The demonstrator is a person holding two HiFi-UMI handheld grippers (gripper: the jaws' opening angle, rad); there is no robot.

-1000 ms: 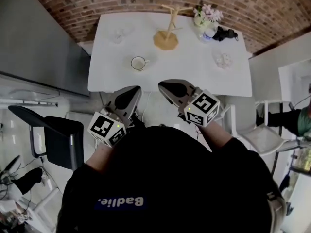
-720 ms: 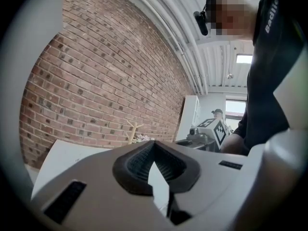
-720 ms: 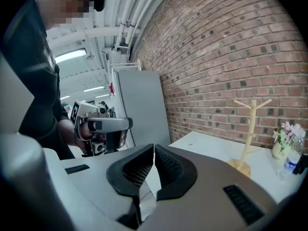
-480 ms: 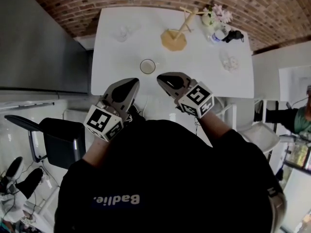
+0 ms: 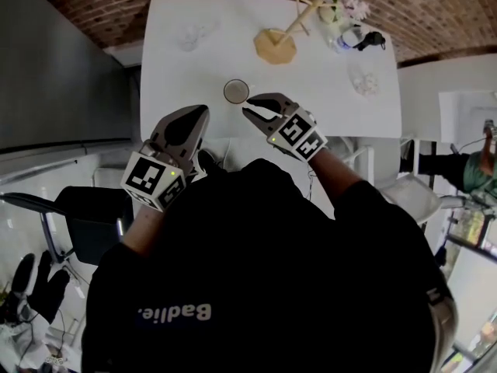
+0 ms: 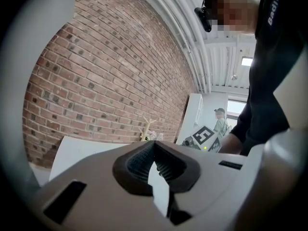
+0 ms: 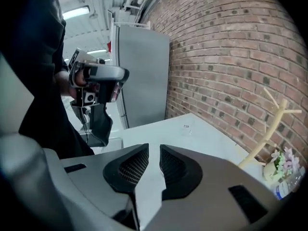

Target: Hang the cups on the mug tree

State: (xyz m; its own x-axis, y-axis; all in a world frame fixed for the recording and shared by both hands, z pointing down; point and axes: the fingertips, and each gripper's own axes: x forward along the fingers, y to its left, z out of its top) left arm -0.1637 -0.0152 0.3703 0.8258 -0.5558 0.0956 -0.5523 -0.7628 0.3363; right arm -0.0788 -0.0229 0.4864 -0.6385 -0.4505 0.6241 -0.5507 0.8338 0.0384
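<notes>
Head view: white cup [image 5: 236, 91] sits upright on the counter [image 5: 178, 84], well apart from the mug tree [image 5: 277, 43], on your side of it and a little left. Mug tree stands toward the far side of the counter. Its pegs are bare here and in the right gripper view, so nothing is hung yet. A clear glass [image 5: 190, 36] stands left of the mug tree, well apart. A second clear piece [image 5: 363, 80] lies right of it and nearer you, too small to say whether it's a cup. Flowers [image 5: 344, 8] sit just right of the mug tree.

Your right gripper [image 5: 250, 109] is on your side of the mug tree, just beside the cup, tips toward it. Its jaws have just been opening and stand at a narrow gap, nothing between them. The cup doesn't show in the right gripper view, so you're not around it. Your left gripper [image 5: 196, 116] hangs further left of the mug tree, at the near counter edge, jaws closed together on nothing.

Progress, as I judge it: the very start. No cup picked up, none hung. Left to do: widen the jaws, take the white cup, carry it to a peg, then any other cups.
</notes>
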